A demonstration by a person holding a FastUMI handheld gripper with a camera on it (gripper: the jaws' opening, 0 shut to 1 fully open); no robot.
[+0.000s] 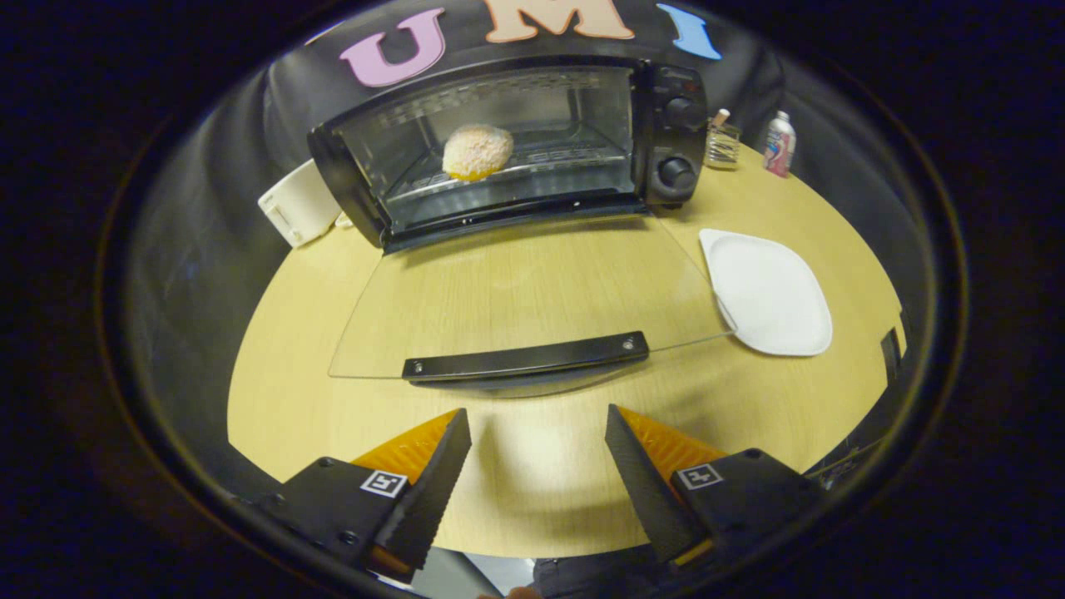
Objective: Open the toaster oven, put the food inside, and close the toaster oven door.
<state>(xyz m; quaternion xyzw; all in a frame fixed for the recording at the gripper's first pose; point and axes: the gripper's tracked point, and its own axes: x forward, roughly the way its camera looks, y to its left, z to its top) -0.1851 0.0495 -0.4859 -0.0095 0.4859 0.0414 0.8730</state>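
Note:
The black toaster oven (pixel 674 125) stands at the back of the wooden table with its glass door (pixel 516 291) folded down flat toward me. A round, pale bun-like food (pixel 477 151) rests on the wire rack inside the oven. The door's black handle (pixel 526 357) lies just ahead of my fingers. My gripper (pixel 537 420) is open, nothing between its orange-backed fingers (pixel 437 474), and hovers over the table short of the handle.
An empty white plate (pixel 770 291) sits on the table (pixel 291 399) to the right of the open door. A white box (pixel 298 204) is left of the oven. A small glass jar (pixel 722 143) and a small bottle (pixel 780 144) stand right of it.

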